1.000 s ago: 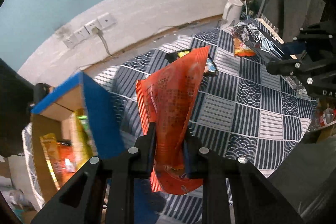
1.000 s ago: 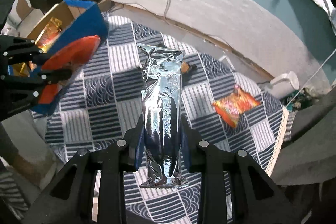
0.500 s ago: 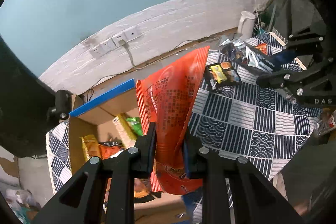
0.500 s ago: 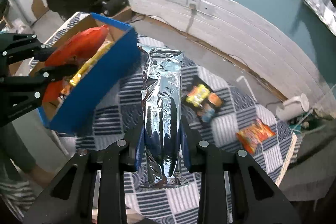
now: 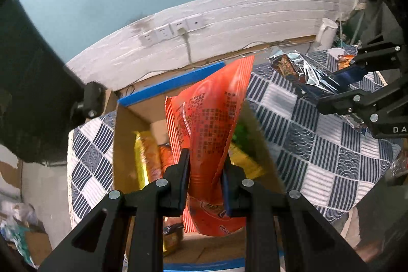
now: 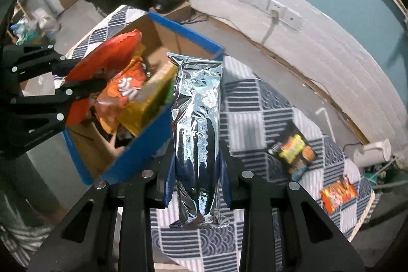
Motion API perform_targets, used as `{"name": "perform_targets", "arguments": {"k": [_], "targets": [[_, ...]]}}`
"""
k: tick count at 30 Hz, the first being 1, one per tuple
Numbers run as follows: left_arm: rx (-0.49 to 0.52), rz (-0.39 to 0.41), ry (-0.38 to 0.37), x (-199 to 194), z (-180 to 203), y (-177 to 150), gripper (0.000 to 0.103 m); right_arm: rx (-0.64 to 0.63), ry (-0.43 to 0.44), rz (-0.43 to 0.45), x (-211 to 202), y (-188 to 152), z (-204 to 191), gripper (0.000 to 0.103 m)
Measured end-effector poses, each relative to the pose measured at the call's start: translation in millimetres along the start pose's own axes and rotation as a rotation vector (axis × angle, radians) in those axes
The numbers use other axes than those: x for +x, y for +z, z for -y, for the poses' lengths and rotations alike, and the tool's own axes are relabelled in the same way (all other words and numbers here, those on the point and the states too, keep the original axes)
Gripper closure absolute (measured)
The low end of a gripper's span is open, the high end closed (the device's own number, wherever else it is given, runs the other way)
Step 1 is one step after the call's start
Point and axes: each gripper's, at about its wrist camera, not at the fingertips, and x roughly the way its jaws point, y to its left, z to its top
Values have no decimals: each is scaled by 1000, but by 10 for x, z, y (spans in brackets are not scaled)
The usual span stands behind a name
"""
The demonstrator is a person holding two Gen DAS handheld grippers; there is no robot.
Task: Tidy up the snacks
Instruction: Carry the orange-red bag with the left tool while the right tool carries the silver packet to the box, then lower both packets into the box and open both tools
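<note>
A: Status of the left gripper [image 5: 205, 170]?

B: Clenched on the orange snack bag [image 5: 209, 124]. The bag is glossy orange-red with a crimped, serrated edge and a block of small dark print on the side facing the camera. It stands up between the pads, held above the open cardboard box [image 6: 142, 157].

A: Describe the box.

B: Brown cardboard inside, blue on the outer walls and rim. It sits on the checked blue-and-white cloth [image 6: 244, 129] at the table's edge. Several packets already lie in it: an orange one with white lettering, a yellow-gold one, something green. Exact count cannot be told; that part is blurred.

A: And the right gripper [image 6: 196, 170]?

B: Clamped on the silver foil packet [image 6: 196, 119]. Long, crinkled, mirror-bright, sealed flat at both ends, held upright. It hangs just beside the box's blue wall, over the cloth rather than over the opening.

A: Anything left on the cloth?

B: 2 packets: a black and yellow packet [image 6: 293, 152] and, nearer the far edge, a red-orange packet [image 6: 338, 193]. They lie flat, apart from each other.
</note>
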Motion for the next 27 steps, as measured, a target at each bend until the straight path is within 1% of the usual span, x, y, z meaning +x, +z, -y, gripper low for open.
{"name": "perform_targets", "arguments": {"k": [6, 12, 22, 24, 27], "targets": [[-43, -24, 4, 99, -267, -172, 81, -29, 32, -33, 234, 235, -290, 75], [-103, -62, -14, 230, -515, -346, 81, -40, 55, -68, 447, 445, -531, 75], [-142, -67, -31, 302, -706, -433, 80, -42, 78, -83, 647, 660, -766, 74], [-142, -80, -26, 326, -716, -423, 76, -38, 78, -79, 653, 672, -779, 69], [-144, -73, -20, 321, -710, -416, 66, -42, 71, -75, 640, 673, -779, 64]]}}
